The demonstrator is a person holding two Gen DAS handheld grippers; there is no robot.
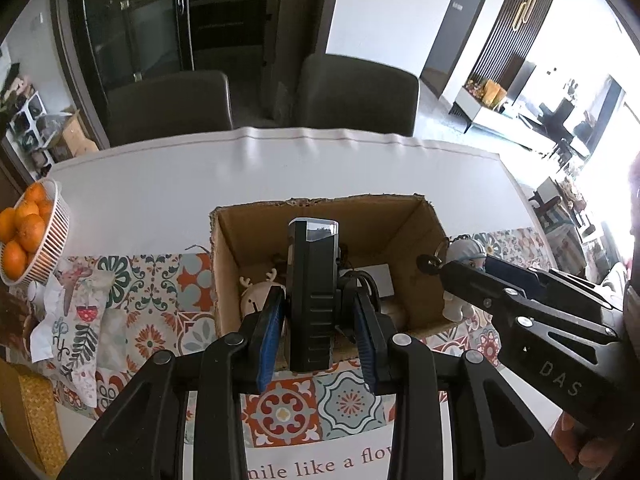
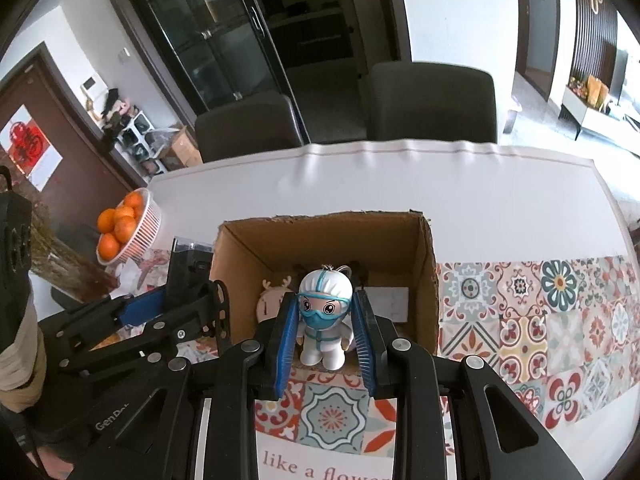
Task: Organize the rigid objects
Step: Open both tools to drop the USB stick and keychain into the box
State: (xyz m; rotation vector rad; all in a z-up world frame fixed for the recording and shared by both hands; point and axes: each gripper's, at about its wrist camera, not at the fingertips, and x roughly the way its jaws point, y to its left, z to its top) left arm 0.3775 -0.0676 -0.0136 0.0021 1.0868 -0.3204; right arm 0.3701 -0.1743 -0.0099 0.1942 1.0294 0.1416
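Observation:
My left gripper (image 1: pixel 318 312) is shut on a black rectangular device (image 1: pixel 313 288) with a shiny top, held upright over the near edge of an open cardboard box (image 1: pixel 416 240). My right gripper (image 2: pixel 325 322) is shut on a small white figurine in a protective suit with blue goggles (image 2: pixel 325 312), held at the box's (image 2: pixel 426 280) near edge. Inside the box lie a beige reindeer toy (image 1: pixel 258 292), a white card (image 2: pixel 390 300) and some dark items. In the left wrist view the right gripper (image 1: pixel 452 268) holds the figurine (image 1: pixel 466 250) at the box's right side.
A white wire basket of oranges (image 1: pixel 24 232) stands at the left of the table, with crumpled patterned cloth (image 1: pixel 80 320) beside it. A tile-patterned mat (image 2: pixel 560 320) covers the near table; the far part is white. Two dark chairs (image 1: pixel 356 92) stand behind the table.

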